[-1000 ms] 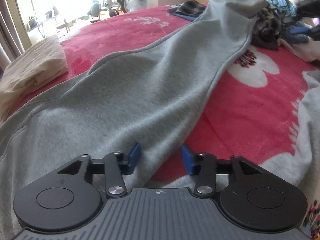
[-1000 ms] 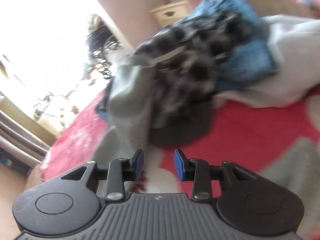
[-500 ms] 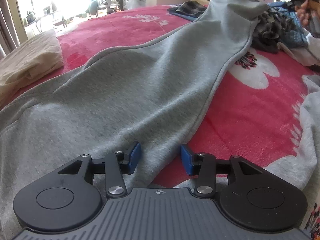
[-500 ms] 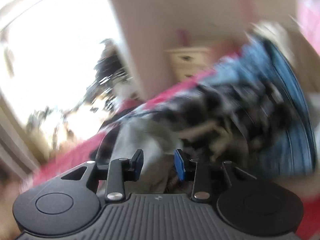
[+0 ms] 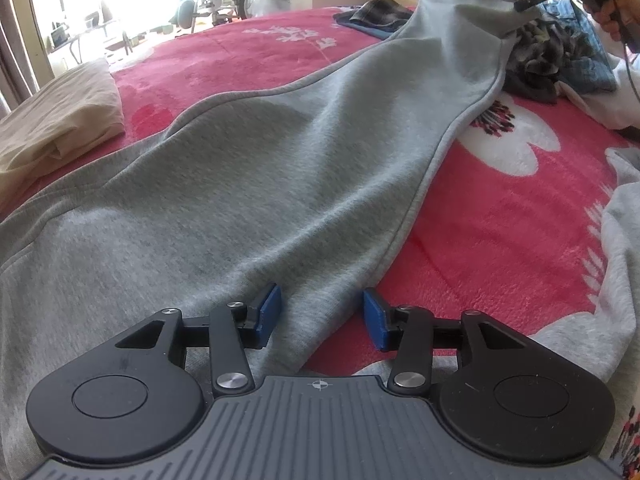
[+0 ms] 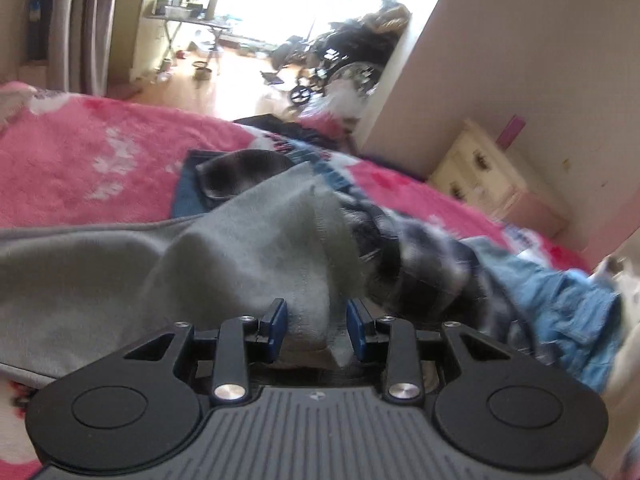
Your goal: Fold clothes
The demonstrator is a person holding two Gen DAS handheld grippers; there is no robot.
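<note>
Garment: the grey trousers [image 5: 280, 152] lie stretched along your bed [image 5: 500, 220], on the pink blanket.
Left tongs [image 5: 319, 316]: open, their blue pads on either side of the near trouser edge.
Right tongs [image 6: 316, 330]: open around the far trouser end, beside the checked clothes [image 6: 420, 256].

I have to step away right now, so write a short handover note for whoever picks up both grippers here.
Left gripper: open, low over the near edge of the grey fleece sweatpants, holding nothing.
Right gripper: open around the far cuff of the same garment, fabric between the jaws, not yet clamped.
The garment lies stretched along the pink floral blanket. A folded beige cloth sits at the left; unfolded plaid and denim clothes lie heaped beyond the cuff.
Done: garment laid out.
Left: grip, fold, then the heap.
</note>
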